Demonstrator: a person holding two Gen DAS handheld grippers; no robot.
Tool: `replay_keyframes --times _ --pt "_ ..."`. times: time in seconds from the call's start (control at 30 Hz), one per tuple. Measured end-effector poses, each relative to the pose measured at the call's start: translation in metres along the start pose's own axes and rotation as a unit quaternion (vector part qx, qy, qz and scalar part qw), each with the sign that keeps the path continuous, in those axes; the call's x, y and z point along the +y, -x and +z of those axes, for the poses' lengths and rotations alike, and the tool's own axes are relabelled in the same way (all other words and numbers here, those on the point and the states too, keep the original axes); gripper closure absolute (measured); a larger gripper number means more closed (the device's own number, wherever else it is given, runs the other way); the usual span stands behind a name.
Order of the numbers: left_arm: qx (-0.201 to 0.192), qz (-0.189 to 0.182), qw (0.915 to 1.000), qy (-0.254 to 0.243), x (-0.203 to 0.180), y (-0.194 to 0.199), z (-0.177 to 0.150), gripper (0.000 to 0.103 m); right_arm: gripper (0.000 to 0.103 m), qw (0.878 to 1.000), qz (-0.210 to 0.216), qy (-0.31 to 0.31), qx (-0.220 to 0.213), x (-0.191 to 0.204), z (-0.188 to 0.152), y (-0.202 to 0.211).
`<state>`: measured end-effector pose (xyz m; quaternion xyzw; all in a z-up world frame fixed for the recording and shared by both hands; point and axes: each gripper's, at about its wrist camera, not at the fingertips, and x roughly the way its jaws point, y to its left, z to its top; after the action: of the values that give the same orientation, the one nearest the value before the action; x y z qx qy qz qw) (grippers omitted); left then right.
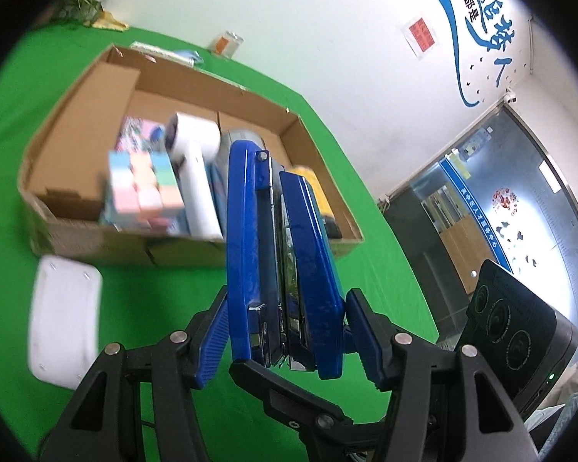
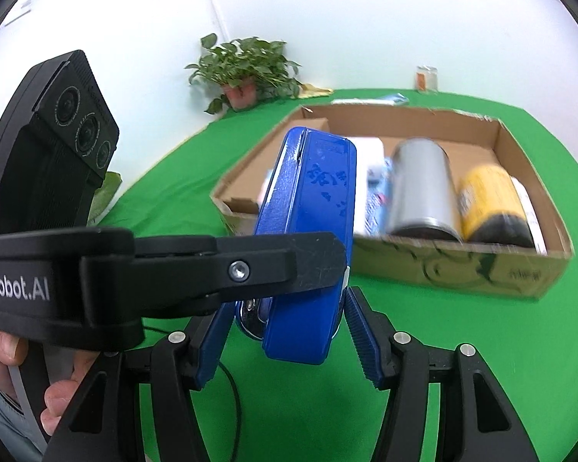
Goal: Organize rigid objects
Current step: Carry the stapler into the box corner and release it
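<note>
Both tools hold one object: a large blue plastic-and-metal stapler [image 1: 285, 265], lifted clear of the green-covered table [image 1: 181, 292].

Left wrist view: the left tool [image 1: 285, 340] has its ribbed blue pads [image 1: 212, 342] pressed on either side of the stapler's rear end. The stapler runs away from the camera, tilted, its two blue halves slightly apart with the metal magazine showing between them. Part of the right tool's black camera housing shows at lower right.

Right wrist view: the right tool [image 2: 285, 342] brackets the stapler's near end. The left pad touches the body; contact on the right pad is unclear, so I cannot tell whether this grip is firm. A black finger of the left tool crosses from the left and lies against the stapler's side. A hand [image 2: 27, 381] grips the left handle at lower left.

Beyond the stapler, an open shallow brown cardboard box [image 2: 462, 269] sits on the table. It contains a silver metal can [image 2: 420, 192] and a yellow-and-black cylinder [image 2: 493, 204] lying side by side, a white handheld device [image 1: 196, 177] and a pastel-coloured puzzle cube [image 1: 142, 188].

A flat white rounded plastic piece [image 1: 63, 319] lies on the table just in front of the box. A potted green plant [image 2: 246, 69] stands at the far table edge by the wall.
</note>
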<state>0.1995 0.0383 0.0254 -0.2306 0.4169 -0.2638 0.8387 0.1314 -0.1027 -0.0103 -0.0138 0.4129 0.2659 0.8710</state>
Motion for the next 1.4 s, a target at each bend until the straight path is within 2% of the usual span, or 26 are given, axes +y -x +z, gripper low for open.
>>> replay_keyframes --times 0.2,0.37,0.67,0.87,1.07,1.13,1.2,1.27,1.3,1.33,1.4 --pt "-0.022 0.012 0.9997 -0.006 0.016 0.020 0.028 0.046 0.047 1.000 0.009 0.017 -0.007 0.020 0.047 -0.015" --pt "-0.031 0.023 0.9992 -0.004 0.035 0.031 0.065 0.046 0.047 0.999 0.021 0.026 -0.005 0.031 0.092 -0.039" --pt "-0.016 0.041 0.9985 0.032 0.094 0.023 0.129 0.047 0.047 0.997 0.061 0.004 0.045 0.033 0.172 -0.118" --pt "0.016 0.046 0.9969 0.061 0.131 0.000 0.145 0.047 0.047 0.993 0.074 -0.033 0.089 0.018 0.191 -0.174" --pt "0.042 0.055 0.9944 0.079 0.155 -0.012 0.146 0.048 0.045 0.986 0.097 -0.061 0.118 0.008 0.182 -0.200" --pt "0.032 0.065 0.9946 0.075 0.155 -0.006 0.144 0.046 0.037 0.986 0.114 -0.049 0.110 0.011 0.177 -0.192" --pt "0.016 0.102 0.9929 0.058 0.149 0.005 0.143 0.044 0.003 0.988 0.120 -0.036 0.087 0.015 0.174 -0.175" --pt "-0.015 0.126 0.9915 0.029 0.136 0.021 0.137 0.040 0.001 0.992 0.109 -0.023 0.052 0.016 0.168 -0.152" --pt "-0.034 0.142 0.9893 0.006 0.125 0.030 0.131 0.034 0.001 0.995 0.089 -0.013 0.033 0.016 0.164 -0.138" --pt "-0.051 0.164 0.9849 -0.018 0.116 0.038 0.124 0.025 0.001 0.998 0.067 -0.004 0.016 0.018 0.158 -0.126" --pt "-0.077 0.204 0.9742 -0.057 0.100 0.048 0.110 0.020 0.000 0.999 0.011 0.016 -0.028 0.016 0.139 -0.099"
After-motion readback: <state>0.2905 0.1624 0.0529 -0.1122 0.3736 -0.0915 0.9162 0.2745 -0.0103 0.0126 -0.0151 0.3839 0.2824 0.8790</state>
